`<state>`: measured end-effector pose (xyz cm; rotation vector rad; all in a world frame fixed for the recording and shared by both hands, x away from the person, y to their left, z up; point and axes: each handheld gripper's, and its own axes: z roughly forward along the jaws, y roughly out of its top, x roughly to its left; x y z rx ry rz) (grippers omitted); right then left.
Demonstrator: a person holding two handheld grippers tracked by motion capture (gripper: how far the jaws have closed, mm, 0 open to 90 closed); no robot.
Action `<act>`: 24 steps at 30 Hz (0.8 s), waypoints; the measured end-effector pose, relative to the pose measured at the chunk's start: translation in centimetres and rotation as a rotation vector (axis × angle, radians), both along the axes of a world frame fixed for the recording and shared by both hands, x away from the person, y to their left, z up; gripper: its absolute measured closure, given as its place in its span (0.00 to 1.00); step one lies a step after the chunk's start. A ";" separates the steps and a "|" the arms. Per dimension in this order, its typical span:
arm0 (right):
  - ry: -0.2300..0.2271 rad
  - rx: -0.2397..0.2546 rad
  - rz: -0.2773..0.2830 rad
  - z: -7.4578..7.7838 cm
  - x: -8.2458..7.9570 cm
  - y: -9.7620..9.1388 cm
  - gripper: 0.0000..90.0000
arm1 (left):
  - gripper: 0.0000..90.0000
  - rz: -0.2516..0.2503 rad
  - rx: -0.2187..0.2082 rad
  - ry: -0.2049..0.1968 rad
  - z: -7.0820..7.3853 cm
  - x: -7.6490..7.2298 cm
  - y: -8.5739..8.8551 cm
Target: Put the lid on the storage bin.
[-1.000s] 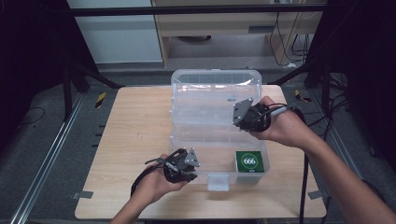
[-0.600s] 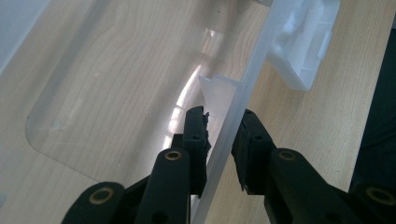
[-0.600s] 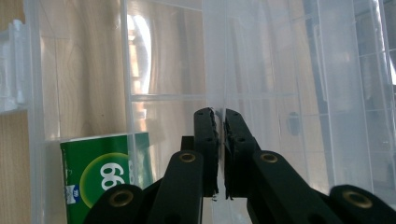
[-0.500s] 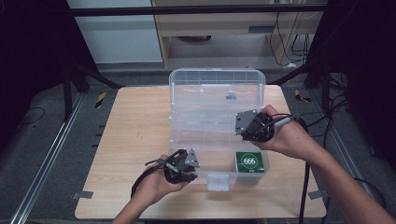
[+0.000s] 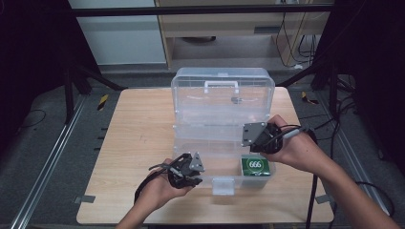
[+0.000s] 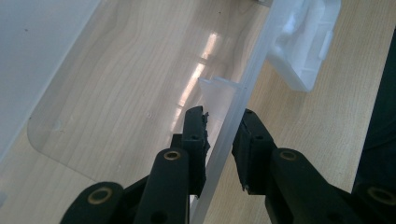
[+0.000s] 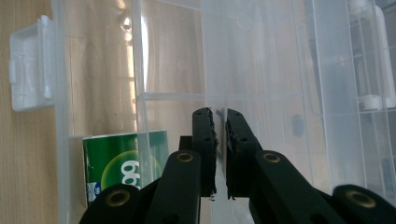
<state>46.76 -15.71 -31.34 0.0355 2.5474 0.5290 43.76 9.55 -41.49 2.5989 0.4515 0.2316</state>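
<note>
- Clear plastic: box [image 5: 181,143] at mid-table, open, lid [image 5: 210,102] tipped back to near upright, white handle [image 5: 220,86] at the top edge.
- Differs from a second ago: then lid lower and tilted forward, with the right gripper [image 7: 218,116] high against it; now swung fully back, with that gripper dropped to the right side of the box, just behind the green pack [image 5: 255,165].
- Means the opening looks done, to judge from the lid at rest and the compartments exposed; next, probably letting go or reaching inside.
- Right gripper: jaws pressed nearly together on a thin clear inner panel [image 7: 215,70] running up between them; cannot tell whether tray edge or divider.
- Left gripper [image 6: 219,119]: unmoved over that second, pinching the front wall [image 6: 247,79], one jaw inside and one outside, just left of the white latch [image 5: 223,185]; seems to brace the box against sliding.
- Look of the box: see-through all over, wood of the table [image 5: 138,129] showing through the floor, glare streaks on the walls, thin partitions splitting the base.
- Contents in sight: a single green pack marked 666 in white, lying in the front right compartment, against the front wall.
- Position: box square to the table edge, front wall and latch nearest the person, lid at the far side.
</note>
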 end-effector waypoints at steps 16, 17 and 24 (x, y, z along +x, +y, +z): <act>0.010 0.003 0.017 -0.6 -1.2 -0.3 0.93 | 0.83 -0.004 0.003 -0.008 -0.1 -0.1 0.0; 0.008 0.003 0.018 -0.6 -1.2 -0.3 0.93 | 0.83 -0.002 0.003 -0.008 -0.1 -0.1 -0.1; 0.013 0.005 0.025 -0.8 -1.4 -0.3 0.93 | 0.82 0.012 -0.002 -0.008 -0.1 -0.3 -0.1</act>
